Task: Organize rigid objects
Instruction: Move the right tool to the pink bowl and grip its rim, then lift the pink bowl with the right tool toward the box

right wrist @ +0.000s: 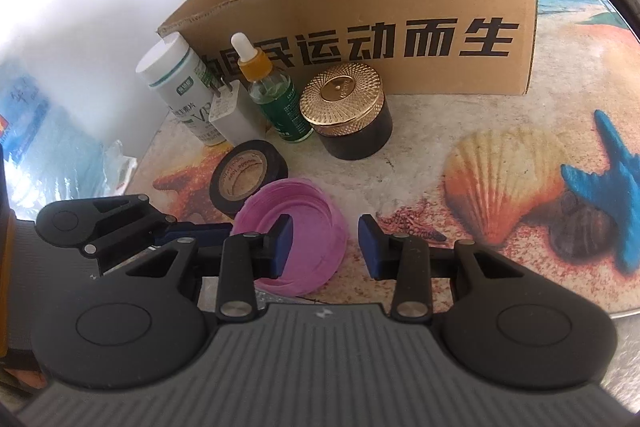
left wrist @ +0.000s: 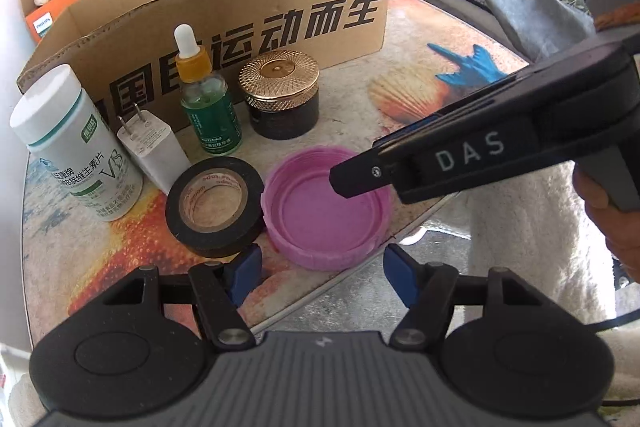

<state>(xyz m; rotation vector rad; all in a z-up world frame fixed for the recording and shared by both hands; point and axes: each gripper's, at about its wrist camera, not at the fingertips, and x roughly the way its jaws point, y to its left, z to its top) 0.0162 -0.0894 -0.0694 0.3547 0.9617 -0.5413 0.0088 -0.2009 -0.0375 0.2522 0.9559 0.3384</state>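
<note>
Both grippers spread wide at the pink lid (left wrist: 326, 213).
Right gripper (right wrist: 325, 247) straddles its rim, seemingly untouched; left gripper (left wrist: 322, 277) holds nothing.

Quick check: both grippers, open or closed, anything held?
Left gripper: open, holding nothing.
Right gripper: open, holding nothing; one finger sits over the pink lid, not gripping it.

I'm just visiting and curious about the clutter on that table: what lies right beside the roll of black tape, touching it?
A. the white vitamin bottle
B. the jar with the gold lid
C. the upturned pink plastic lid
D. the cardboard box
C: the round pink plastic lid, lying open side up, sits against the roll of black electrical tape, while the other options stand apart from the tape.
</note>
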